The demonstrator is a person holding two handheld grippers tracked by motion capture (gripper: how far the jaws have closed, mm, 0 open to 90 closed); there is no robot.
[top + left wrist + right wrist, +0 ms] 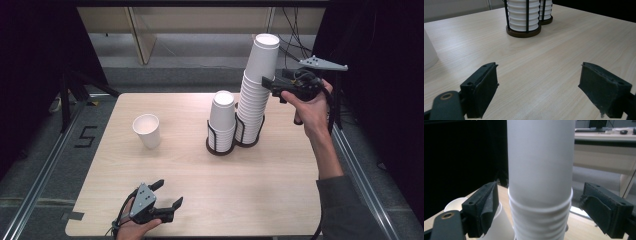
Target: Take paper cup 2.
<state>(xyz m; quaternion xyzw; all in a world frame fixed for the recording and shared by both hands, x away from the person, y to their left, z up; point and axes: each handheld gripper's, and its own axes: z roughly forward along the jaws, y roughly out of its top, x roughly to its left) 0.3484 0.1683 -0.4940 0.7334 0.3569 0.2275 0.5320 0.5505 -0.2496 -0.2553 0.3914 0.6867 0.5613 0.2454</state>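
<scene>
Pale wood worktop (280, 190), dark surround. Tall stack of white paper cups (256, 95) in black wire holder at far right, long axis upright, leaning slightly. Right gripper (270, 82) level at upper stack, top cup (541, 162) between spread jaws, pads just clear of wall: released. Left gripper (167, 195) near front edge, well apart, released, nothing between jaws. Right hand nearer.

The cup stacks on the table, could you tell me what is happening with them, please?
A person works with two handheld tongs. The right tongs are raised beside the tall stack of paper cups, jaws open on either side of its upper cups without gripping. The left tongs rest open near the table's front edge. A shorter stack stands in its holder, and a single paper cup stands apart.
</scene>
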